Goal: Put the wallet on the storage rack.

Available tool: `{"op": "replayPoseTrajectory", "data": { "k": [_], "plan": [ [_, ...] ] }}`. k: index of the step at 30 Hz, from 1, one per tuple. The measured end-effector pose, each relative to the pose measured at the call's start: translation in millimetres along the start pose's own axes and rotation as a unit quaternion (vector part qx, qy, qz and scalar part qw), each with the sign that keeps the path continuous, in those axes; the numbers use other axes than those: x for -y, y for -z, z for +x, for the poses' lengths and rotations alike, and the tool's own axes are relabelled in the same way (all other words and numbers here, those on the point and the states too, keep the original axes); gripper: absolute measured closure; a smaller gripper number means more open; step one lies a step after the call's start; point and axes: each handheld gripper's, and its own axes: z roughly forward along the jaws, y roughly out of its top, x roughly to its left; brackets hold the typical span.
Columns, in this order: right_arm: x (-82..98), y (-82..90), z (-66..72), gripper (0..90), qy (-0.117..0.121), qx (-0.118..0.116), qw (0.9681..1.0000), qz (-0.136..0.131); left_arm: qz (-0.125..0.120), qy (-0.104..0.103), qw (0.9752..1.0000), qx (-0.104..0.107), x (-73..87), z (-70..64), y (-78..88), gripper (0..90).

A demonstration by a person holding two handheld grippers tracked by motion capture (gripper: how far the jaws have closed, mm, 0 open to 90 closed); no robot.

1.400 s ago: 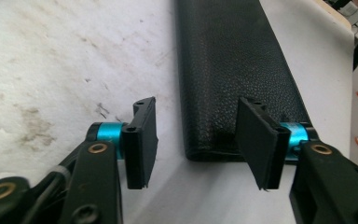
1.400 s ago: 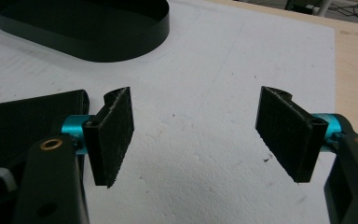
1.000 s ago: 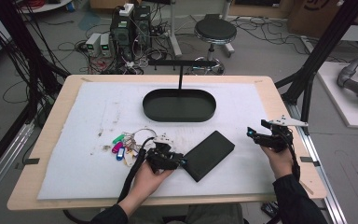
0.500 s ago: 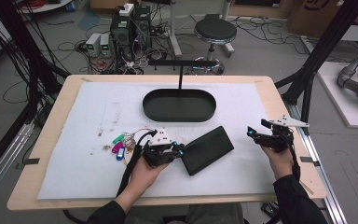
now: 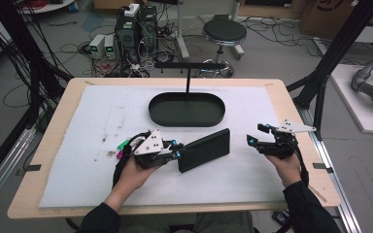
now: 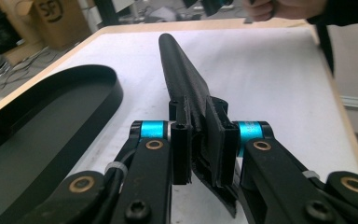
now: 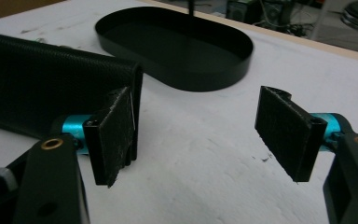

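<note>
Cluttered lab floor beyond, with cables, power units and a stool (image 5: 224, 33) at twelve o'clock; nearer, a wooden table (image 5: 291, 104) under a white mat (image 5: 107, 109).

Left gripper (image 5: 176, 150): pressed together on the near end of a flat black textured case (image 5: 205, 149), pinching it across its thin edge, seen clearly between the pads in the left gripper view (image 6: 200, 140). Case lifted and tilted at mat centre, long side running toward two o'clock, just below the black oval tray (image 5: 186, 109).

Right gripper (image 5: 258, 135): spread wide, holding nothing, hovering at three o'clock of the case and apart from it.

Coloured keys (image 5: 122, 148) at nine o'clock of the left hand (image 5: 133, 174).

Probably light and fairly stiff, since held out level from one end without drooping; grained skin likely good for grip. Best taken across the thin faces, near an end or mid-length.
</note>
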Motion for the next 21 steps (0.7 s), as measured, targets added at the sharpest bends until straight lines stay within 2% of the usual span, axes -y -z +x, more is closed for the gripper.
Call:
{"op": "replayPoseTrajectory", "data": {
  "k": [2,4,7,10,13,16,17,18,20,21],
  "plan": [
    [-1.2,-4.2,5.1,28.6,0.016,-0.024,0.9996,0.001,-0.007,-0.009,0.9997,0.024,2.0,0.8,6.0,80.4],
    [-2.6,-8.7,9.8,28.5,0.031,-0.048,0.9983,0.005,-0.012,-0.017,0.9991,0.037,3.1,0.8,9.3,80.4],
    [-3.3,-16.5,16.5,28.6,0.047,-0.087,0.9951,0.012,-0.019,-0.019,0.9983,0.053,4.1,0.9,12.1,80.4],
    [-3.9,-25.2,22.6,29.1,0.060,-0.125,0.9899,0.028,-0.020,-0.022,0.9977,0.061,5.3,0.4,13.0,80.3],
    [-3.8,-33.1,28.6,33.2,0.078,-0.144,0.9856,0.043,-0.022,-0.022,0.9968,0.073,7.2,-1.2,12.9,80.3],
    [-3.6,-40.5,32.6,32.9,0.081,-0.159,0.9826,0.053,-0.023,-0.025,0.9961,0.082,8.9,-2.0,13.0,80.2],
    [-3.6,-40.5,32.6,32.9,0.081,-0.159,0.9826,0.053,-0.023,-0.025,0.9961,0.082,8.9,-2.0,13.0,80.1],
    [-3.1,-45.0,35.0,35.4,0.084,-0.172,0.9798,0.057,-0.022,-0.024,0.9961,0.082,10.3,-2.2,13.2,80.0],
    [-3.0,-46.1,35.8,38.2,0.086,-0.177,0.9787,0.058,-0.020,-0.024,0.9962,0.082,11.2,-2.0,13.6,79.8],
    [-2.6,-47.4,38.8,45.7,0.099,-0.190,0.9745,0.064,-0.023,-0.019,0.9963,0.081,12.7,-1.4,14.2,79.6]
  ]
}}
